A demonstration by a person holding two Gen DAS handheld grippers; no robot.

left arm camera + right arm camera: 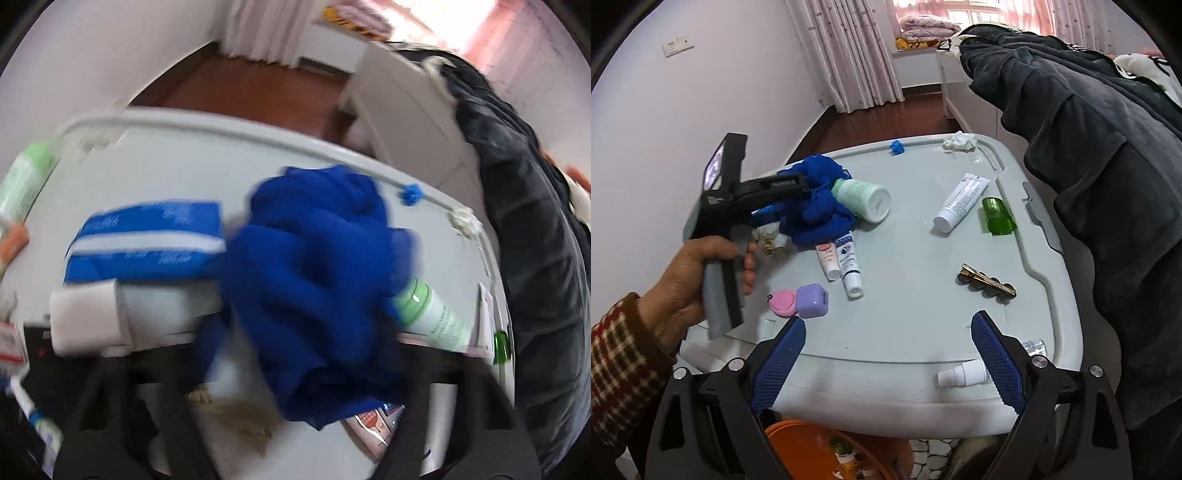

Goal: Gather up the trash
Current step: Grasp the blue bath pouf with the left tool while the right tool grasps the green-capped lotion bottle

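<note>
Your left gripper (803, 186) has its nose buried in the blue mesh cloth (820, 206) on the far-left part of the counter (916, 295). Your hand (690, 280) is wrapped around the handle. From the left wrist view the cloth fills the gap between the jaws, but it's all smeared with blur. I honestly can't tell if they're pinching it or just sitting around it.

The cloth is bunched up right against the pale green bottle (862, 197), which lies on its side touching it.

Your right gripper (888, 321) hangs over the near edge of the counter with its jaws spread wide and nothing between them.

There's also a crumpled tissue (959, 141) at the far edge, well apart from both grippers. An orange bin (790, 439) sits below the near edge.
</note>
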